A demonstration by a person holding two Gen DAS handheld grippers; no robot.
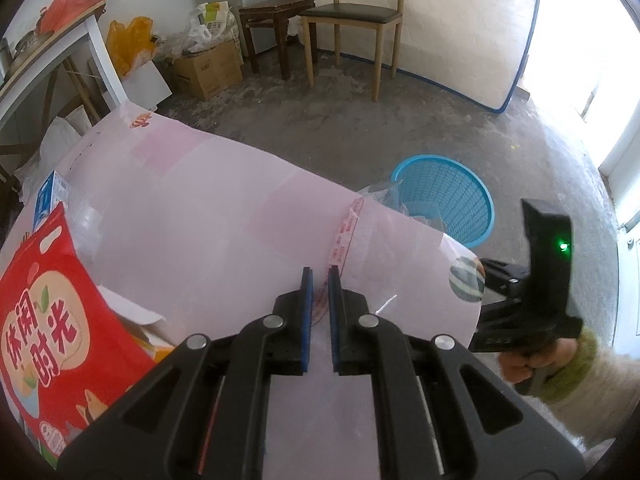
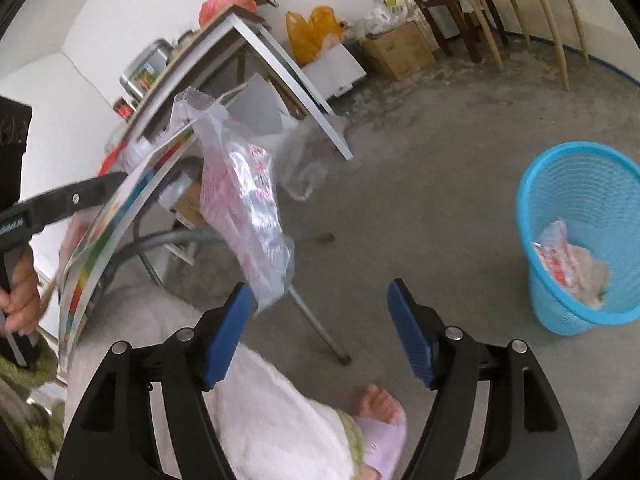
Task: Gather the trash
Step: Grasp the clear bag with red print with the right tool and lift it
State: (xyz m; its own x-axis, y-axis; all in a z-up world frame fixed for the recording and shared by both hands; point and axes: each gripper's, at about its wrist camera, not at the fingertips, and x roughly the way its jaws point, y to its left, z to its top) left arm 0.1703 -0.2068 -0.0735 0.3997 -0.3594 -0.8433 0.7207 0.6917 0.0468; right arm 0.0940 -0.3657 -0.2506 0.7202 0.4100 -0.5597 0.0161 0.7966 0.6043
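A clear plastic wrapper with red print (image 1: 348, 232) lies on the pink-covered table (image 1: 200, 200). My left gripper (image 1: 320, 280) is shut on its near end. From the right wrist view the same wrapper (image 2: 244, 200) hangs over the table edge. My right gripper (image 2: 320, 286) is open below it, and the wrapper's lower corner touches the left pad (image 2: 236, 316). A blue mesh basket (image 2: 592, 200) on the floor to the right holds crumpled wrappers (image 2: 568, 268). The basket (image 1: 452, 200) also shows beyond the table's far edge. A red snack bag (image 1: 52, 320) and a small blue-white carton (image 1: 50, 196) lie at the table's left.
A wooden chair (image 1: 352, 16) and a dark stool (image 1: 276, 12) stand by the far wall. A cardboard box (image 1: 208, 68) and orange bags (image 1: 128, 44) sit beside a cluttered side table (image 2: 256, 36). The person's slippered foot (image 2: 380, 412) and a table leg (image 2: 320, 328) are below the right gripper.
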